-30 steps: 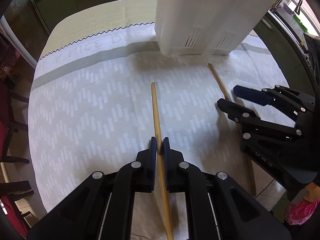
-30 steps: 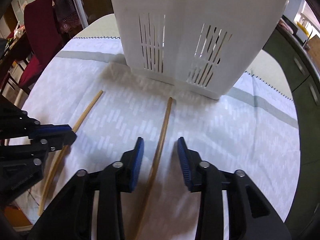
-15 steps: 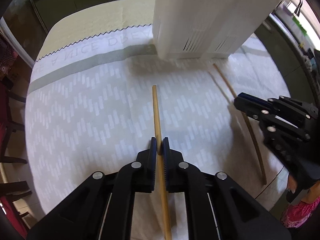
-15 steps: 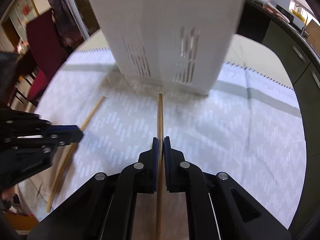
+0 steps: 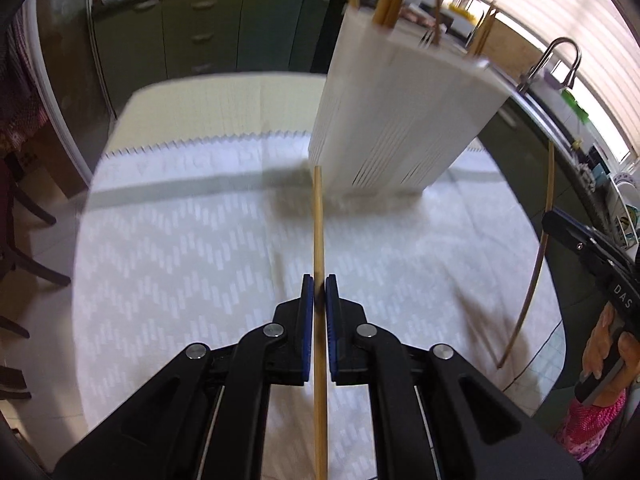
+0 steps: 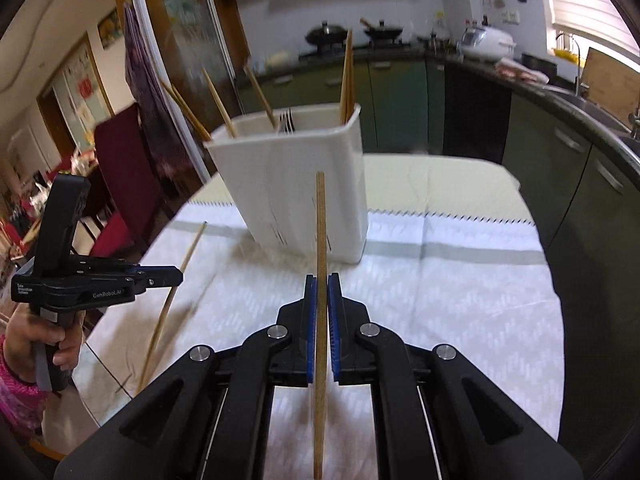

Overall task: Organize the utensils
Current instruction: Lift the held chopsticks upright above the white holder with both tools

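On the table stands a white plastic utensil holder (image 6: pixel 296 184), upright, slotted low on its walls, set on a pale patterned tablecloth (image 5: pixel 192 248) with a grey band and a zigzag edge running across it behind and beside the holder. Inside the holder: several wooden chopsticks (image 6: pixel 347 80) leaning out over the rim at different angles, and the dark tines of a fork (image 6: pixel 285 122) near the middle (how the holder is divided inside cannot be made out). Left gripper (image 5: pixel 319 280): black frame, blue pads pressed together on a chopstick (image 5: pixel 319 216), which runs straight forward between them, its far tip pointing at the foot of the holder and clear of the cloth. Right gripper (image 6: pixel 321 280): same make, blue pads likewise pinching a second chopstick (image 6: pixel 320 220), whose tip stands in front of the holder's near wall, below its rim. Each tool shows in the other's view: the left one at the left of the right-hand camera, held in a hand (image 6: pixel 34 332) with a pink sleeve at the wrist, its stick slanting down over the table's edge; the right one at the far right of the left-hand camera, its stick appearing as a long thin curve. Surroundings: dark green kitchen cabinets (image 6: pixel 400 100), a stove with pans, a tap by the window, red chairs (image 6: pixel 120 168) to the left.
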`<state>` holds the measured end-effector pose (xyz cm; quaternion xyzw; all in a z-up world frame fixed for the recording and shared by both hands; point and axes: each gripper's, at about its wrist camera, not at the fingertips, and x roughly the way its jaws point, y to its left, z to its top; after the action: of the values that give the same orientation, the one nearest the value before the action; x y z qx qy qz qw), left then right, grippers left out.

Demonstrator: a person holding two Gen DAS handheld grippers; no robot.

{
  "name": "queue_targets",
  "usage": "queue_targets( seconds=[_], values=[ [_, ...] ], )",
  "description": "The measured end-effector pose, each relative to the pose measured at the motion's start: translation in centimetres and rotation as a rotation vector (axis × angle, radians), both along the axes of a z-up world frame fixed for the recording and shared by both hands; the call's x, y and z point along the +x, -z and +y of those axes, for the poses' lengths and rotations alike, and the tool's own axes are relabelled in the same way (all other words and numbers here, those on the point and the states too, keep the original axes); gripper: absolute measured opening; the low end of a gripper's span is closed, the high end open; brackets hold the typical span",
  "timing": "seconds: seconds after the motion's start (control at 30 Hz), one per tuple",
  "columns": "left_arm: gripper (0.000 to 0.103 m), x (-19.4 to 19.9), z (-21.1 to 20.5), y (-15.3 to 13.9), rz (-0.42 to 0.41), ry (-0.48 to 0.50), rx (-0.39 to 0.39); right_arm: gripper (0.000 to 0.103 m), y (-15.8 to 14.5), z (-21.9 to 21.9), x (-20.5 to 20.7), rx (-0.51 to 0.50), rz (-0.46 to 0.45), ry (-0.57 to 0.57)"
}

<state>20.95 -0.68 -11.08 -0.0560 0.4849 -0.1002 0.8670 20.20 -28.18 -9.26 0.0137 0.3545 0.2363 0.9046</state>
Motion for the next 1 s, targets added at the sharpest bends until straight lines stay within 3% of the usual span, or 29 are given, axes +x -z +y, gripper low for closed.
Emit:
queue_targets(
  seconds=[0.37,0.67,0.77,1.0],
  values=[
    [0.006,-5.0,-0.3,-5.8,-0.200,0.004,0.043,0.007,-1.4,-2.9,-4.1,0.038,-0.084,0.032],
    [0.006,-7.0,-0.8,-7.5,-0.244,0.035,0.060,0.007,-2.0,-3.5,-5.2,0.050,-0.111,0.039],
    [0.006,-6.2,-1.0,-6.8,-0.208,0.040,0.076,0.007,-2.2,-3.5,-5.5,0.048,-0.114,0.037],
    [0.006,-0.9,-1.8,-1.2,0.016,0.076,0.105,0.007,-2.6,-3.8,-5.8,0.052,-0.120,0.043]
  ],
)
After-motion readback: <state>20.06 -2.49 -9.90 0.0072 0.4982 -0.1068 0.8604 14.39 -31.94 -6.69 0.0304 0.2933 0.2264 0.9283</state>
